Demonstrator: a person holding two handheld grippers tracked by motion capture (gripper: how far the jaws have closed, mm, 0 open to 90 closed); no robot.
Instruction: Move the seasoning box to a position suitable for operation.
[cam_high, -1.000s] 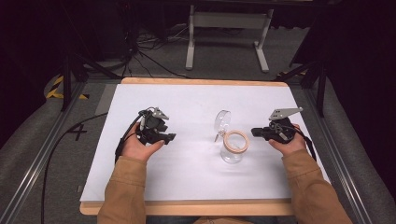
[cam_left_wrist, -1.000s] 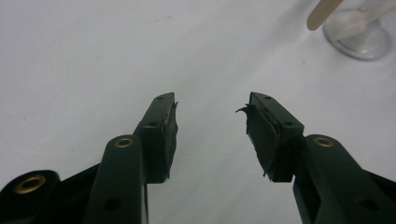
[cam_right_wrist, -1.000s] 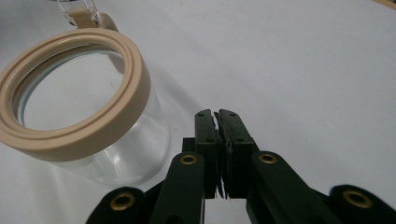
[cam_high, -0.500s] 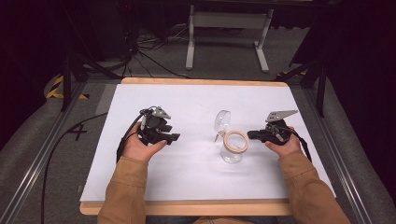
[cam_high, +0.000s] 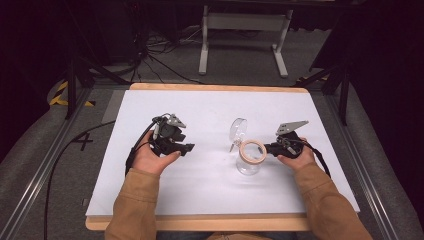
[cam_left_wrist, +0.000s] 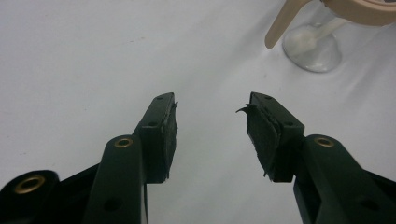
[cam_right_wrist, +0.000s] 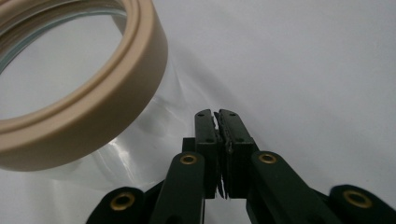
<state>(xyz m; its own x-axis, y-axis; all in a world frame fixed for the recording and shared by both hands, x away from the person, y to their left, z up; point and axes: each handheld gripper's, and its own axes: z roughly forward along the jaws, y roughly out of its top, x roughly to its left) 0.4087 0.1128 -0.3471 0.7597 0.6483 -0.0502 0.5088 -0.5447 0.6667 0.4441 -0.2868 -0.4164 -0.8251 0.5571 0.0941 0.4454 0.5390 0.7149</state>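
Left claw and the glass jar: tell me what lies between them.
Nothing but bare white table. In the high view, the left claw and the glass jar stand apart with no object between them.

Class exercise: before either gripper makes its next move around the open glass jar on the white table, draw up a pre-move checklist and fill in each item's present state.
1. Glass jar upright on the table: ok.
2. Hinged lid swung open: ok.
3. Beige rim ring free of the right gripper: ok, beside it.
4. Right gripper empty: ok, shut on nothing.
5. Left gripper open and empty: ok.
6. Jar contents: cannot tell.
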